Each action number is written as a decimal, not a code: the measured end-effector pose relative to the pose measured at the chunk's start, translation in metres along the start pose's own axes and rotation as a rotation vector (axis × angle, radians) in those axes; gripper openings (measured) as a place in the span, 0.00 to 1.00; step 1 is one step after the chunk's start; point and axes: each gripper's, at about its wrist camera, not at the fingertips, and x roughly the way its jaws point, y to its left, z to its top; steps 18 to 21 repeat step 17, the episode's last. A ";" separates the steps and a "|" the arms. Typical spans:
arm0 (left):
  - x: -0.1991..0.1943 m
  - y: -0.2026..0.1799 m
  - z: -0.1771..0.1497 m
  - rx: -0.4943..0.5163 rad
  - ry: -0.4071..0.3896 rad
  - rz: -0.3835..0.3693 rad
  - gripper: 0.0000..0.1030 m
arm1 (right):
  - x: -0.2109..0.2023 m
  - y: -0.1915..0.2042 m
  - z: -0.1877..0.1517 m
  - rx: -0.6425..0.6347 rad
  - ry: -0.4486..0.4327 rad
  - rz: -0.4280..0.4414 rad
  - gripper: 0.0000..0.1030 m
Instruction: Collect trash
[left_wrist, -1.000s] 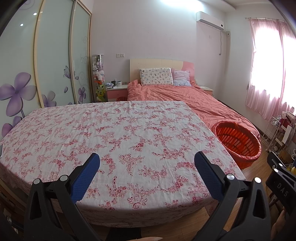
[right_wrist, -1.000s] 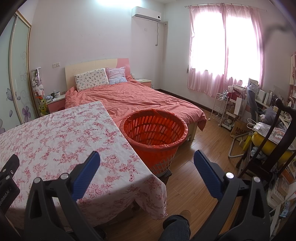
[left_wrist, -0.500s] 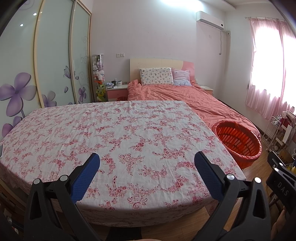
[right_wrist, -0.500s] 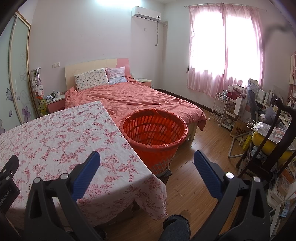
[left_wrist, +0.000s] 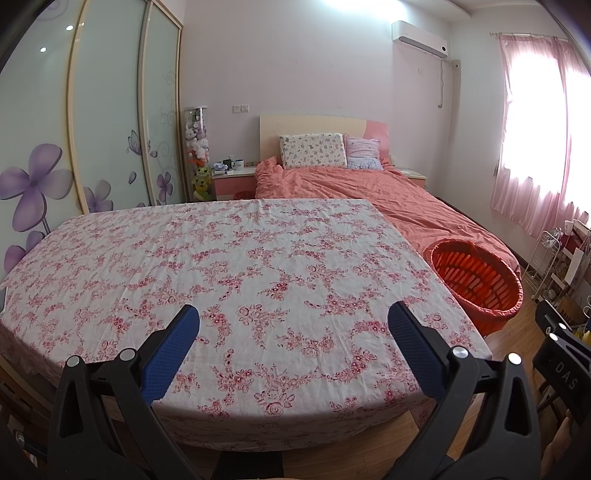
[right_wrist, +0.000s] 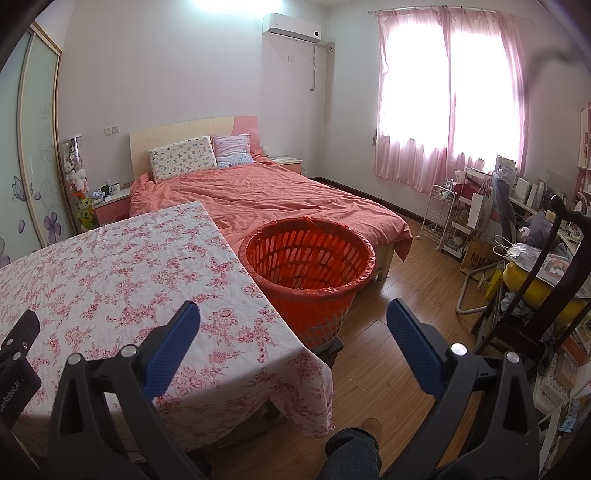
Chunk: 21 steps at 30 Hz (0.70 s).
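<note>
Orange basket (right_wrist: 306, 266), lined with a red bag, stands on the floor at frame centre beside the floral-clothed table (right_wrist: 110, 280). Left gripper (left_wrist: 293, 328) and right gripper (right_wrist: 293, 326) gape wide, empty.

Pink-floral white tablecloth (left_wrist: 240, 266), orange basket (right_wrist: 310, 258), coral bedspread (right_wrist: 280, 195), pink curtains (right_wrist: 443, 96)

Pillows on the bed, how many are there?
2. A floral pillow leans on the headboard; a striped pink pillow sits right of it. Others may be hidden under the duvet.
</note>
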 end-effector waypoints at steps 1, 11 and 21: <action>0.000 0.000 0.000 0.000 0.000 0.001 0.98 | 0.000 0.000 0.000 0.000 0.000 0.000 0.96; 0.000 0.000 0.000 0.004 -0.001 0.003 0.98 | 0.000 0.000 0.000 0.000 0.000 -0.001 0.96; 0.000 0.001 0.000 0.008 -0.002 0.000 0.98 | 0.000 0.000 0.000 0.000 0.000 -0.001 0.96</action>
